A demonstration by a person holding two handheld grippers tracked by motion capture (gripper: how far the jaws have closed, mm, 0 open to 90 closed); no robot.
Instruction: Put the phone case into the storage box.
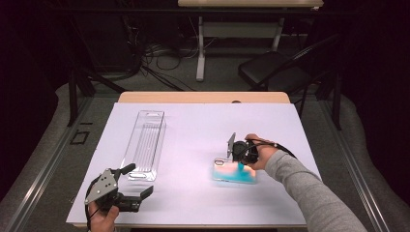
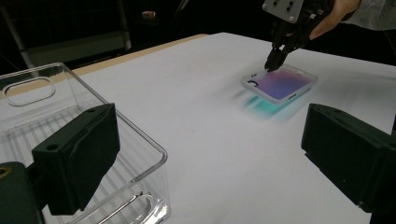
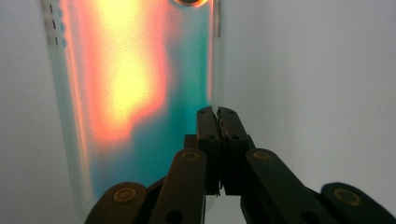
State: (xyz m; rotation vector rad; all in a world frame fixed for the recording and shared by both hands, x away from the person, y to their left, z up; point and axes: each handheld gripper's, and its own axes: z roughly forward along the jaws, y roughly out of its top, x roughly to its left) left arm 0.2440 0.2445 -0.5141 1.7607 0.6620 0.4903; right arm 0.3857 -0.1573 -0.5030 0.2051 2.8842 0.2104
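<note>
An iridescent phone case [image 1: 234,173] with teal, orange and purple sheen hovers just over the white table sheet at the right, one side tilted up. My right gripper [image 1: 235,162] points down at its far edge. In the right gripper view the jaws are pressed together on the case's [image 3: 130,93] side rim, so the right gripper [image 3: 217,112] is shut on it. The left gripper view shows the same pinch [image 2: 273,63] on the raised case [image 2: 280,84]. My left gripper [image 1: 141,179] rests near the front left edge, jaws wide apart [image 2: 210,158] and holding nothing.
A long clear plastic bin [image 1: 145,142] lies on the left half of the white sheet [image 1: 203,121], close to the left gripper's jaw [image 2: 42,107]. Beyond the table stand a black folding chair [image 1: 270,67] and another table [image 1: 241,4] amid floor cables.
</note>
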